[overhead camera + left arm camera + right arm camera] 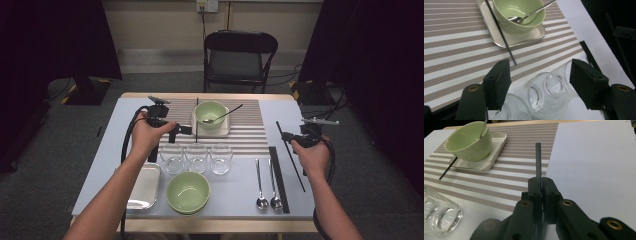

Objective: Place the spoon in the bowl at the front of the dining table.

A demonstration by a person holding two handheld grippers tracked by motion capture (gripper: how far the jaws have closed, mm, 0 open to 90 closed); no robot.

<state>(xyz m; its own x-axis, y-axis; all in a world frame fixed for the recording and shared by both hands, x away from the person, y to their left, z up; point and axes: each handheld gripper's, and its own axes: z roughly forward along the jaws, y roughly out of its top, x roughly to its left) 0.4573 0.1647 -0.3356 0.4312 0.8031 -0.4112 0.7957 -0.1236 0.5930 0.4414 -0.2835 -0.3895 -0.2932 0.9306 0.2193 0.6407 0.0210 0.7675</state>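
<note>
Black carbon-weave chopstick (538,162), one: pinched between the pressed-together jaws of the right hand-held gripper (538,183), its far end slanting out over the edge of the striped placemat (506,182); in the high view it hangs at the right side of the table (112,150), slanting below the gripper. Left hand-held gripper (540,75): jaws spread, nothing between the pads, poised over three clear glasses (197,157) set in a row. Second chopstick (500,32): lying across the small tray (519,37) beside the green bowl (517,15) with a spoon (531,12) in it. Near edge: second green bowl (188,192), metal tray (142,187), two spoons (267,182).
</note>
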